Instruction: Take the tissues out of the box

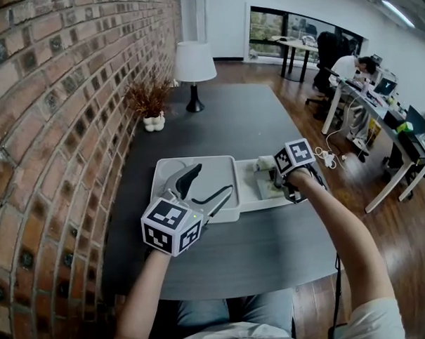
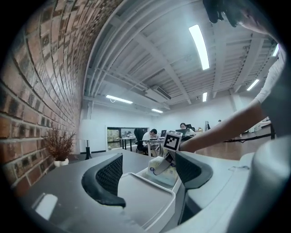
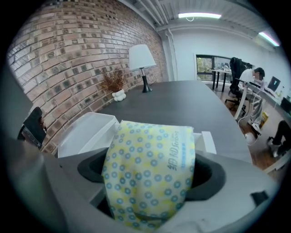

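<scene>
A white box stands on the grey table with its lid folded out flat to the left. My right gripper reaches into the box. Its jaws are shut on a yellow tissue pack with blue rings, which fills the right gripper view between the two pads and bulges under their press. My left gripper hovers over the lid with its jaws open and nothing held. In the left gripper view the lid lies below the open left gripper, and the tissue pack shows beyond it under the right gripper.
A brick wall runs along the table's left side. A white lamp and a dried plant in a white pot stand at the far end. Desks, chairs and people are at the right. The table's near edge is close to my body.
</scene>
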Action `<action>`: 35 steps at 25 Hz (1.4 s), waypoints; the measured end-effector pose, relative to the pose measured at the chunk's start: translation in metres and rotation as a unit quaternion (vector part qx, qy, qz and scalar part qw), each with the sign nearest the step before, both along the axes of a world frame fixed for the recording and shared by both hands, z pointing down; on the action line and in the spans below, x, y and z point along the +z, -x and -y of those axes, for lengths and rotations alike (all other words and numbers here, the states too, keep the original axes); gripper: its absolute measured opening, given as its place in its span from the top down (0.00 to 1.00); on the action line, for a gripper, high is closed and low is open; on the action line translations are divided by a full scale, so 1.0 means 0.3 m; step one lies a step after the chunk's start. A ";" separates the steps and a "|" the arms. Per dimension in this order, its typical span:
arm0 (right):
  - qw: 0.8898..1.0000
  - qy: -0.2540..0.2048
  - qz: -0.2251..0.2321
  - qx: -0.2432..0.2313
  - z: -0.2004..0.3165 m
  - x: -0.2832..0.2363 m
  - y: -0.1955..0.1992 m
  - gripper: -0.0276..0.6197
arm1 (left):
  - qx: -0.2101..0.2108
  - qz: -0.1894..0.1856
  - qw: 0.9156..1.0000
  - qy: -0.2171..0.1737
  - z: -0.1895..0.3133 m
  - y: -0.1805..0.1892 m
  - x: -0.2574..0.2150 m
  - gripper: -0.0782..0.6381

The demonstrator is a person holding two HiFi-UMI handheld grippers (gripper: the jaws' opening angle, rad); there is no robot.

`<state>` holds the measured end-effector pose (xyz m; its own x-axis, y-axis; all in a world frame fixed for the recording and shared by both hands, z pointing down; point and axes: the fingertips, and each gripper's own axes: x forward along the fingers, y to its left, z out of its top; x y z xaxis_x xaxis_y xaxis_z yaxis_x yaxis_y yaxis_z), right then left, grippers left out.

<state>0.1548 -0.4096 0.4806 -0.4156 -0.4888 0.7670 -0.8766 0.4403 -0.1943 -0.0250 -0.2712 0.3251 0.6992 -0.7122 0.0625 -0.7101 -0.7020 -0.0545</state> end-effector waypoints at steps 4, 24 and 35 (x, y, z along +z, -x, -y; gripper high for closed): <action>0.998 -0.036 0.044 0.001 -0.004 -0.063 0.019 0.21 | -0.007 0.019 1.000 -0.001 -0.003 0.003 0.014 0.36; 0.954 -0.293 0.059 0.016 -0.039 -0.335 -0.033 0.21 | -0.046 0.041 0.998 -0.019 0.020 0.028 0.060 0.34; 0.917 -0.393 0.059 -0.002 -0.163 -0.433 0.018 0.21 | -0.098 0.020 0.994 -0.043 0.030 0.096 0.053 0.34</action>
<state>0.1495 -0.3606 0.3507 -0.4761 -0.8702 0.1265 -0.8680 0.4881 0.0911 -0.0538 -0.2802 0.3411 0.5449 -0.8383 0.0215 -0.8287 -0.5422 -0.1392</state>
